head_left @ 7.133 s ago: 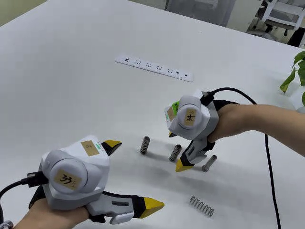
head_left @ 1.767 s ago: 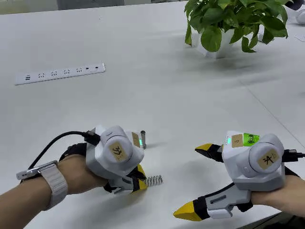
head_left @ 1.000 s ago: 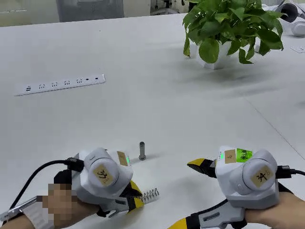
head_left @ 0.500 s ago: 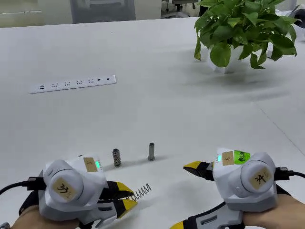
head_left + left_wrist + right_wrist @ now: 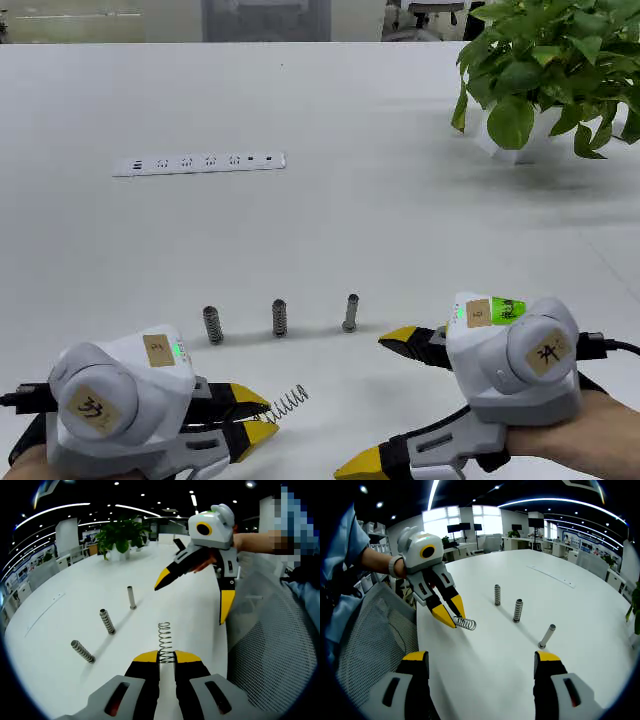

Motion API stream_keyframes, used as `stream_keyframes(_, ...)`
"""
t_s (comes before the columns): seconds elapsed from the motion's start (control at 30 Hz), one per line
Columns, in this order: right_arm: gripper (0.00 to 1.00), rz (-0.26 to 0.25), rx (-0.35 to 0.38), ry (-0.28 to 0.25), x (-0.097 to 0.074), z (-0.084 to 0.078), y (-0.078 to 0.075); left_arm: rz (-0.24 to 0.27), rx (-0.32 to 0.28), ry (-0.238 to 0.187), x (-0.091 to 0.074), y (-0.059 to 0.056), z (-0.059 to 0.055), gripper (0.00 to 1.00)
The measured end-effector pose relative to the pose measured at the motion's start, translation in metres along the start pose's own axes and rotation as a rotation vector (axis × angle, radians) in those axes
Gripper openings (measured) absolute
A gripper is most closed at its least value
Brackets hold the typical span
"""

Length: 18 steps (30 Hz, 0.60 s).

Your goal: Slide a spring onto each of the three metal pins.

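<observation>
**Spring [image 5: 285, 402] held ready for the one bare pin [image 5: 351, 312]**

The spring is gripped at one end by the left gripper [image 5: 262, 412], and the jaws are shut tight on it. The rest of the spring sticks out past the yellow tips, low over the white table [image 5: 350, 210]. Whether it touches the table cannot be told.

Three pins are stood up in a row on the table. A spring is already worn by the left pin [image 5: 213, 324] and by the middle pin [image 5: 280, 317]. The right pin is bare. So two parts of the job look done, and the third part is judged to be in hand.

The right gripper [image 5: 368, 402] is held wide open, and nothing is held in it. One of its yellow tips is seen near the bare pin.

For the next move, the spring would need to be carried across to the bare pin. Its free end would have to be lined up over the top of the pin, and the spring tipped upright, before it is pushed down. Care is called for, since the pin is thin and could be knocked over. The open gripper could be used to steady it.
</observation>
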State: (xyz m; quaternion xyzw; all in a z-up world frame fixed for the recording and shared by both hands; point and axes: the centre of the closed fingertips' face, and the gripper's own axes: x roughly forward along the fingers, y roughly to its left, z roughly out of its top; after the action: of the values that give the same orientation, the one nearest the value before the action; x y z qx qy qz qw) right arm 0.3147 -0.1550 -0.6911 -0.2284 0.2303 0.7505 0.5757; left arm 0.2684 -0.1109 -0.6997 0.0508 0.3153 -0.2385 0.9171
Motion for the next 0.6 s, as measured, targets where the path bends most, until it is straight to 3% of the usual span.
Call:
stream_keyframes(0.13,0.85,0.030,-0.019,0.002,0.005,0.008,0.005,0.006,0.002,-0.008,-0.007,0.000,-0.002,0.10)
stream_keyframes(0.33,0.75,0.078,-0.011,0.006,0.011,0.020,0.006,-0.031,0.018,-0.018,-0.009,-0.006,-0.003,0.10)
stream_keyframes(0.47,0.64,0.134,0.007,-0.010,0.013,0.030,0.012,-0.050,0.031,-0.026,-0.010,-0.009,-0.001,0.10)
stream_keyframes(0.5,0.60,0.170,0.024,-0.010,0.013,0.032,0.017,-0.054,0.034,-0.026,-0.010,-0.010,0.000,0.10)
stream_keyframes(0.57,0.47,0.231,0.066,-0.010,0.014,0.034,0.023,-0.074,0.044,-0.028,-0.010,-0.013,0.001,0.10)
stream_keyframes(0.6,0.43,0.229,0.064,-0.005,0.015,0.033,0.021,-0.078,0.050,-0.030,-0.010,-0.013,0.002,0.10)
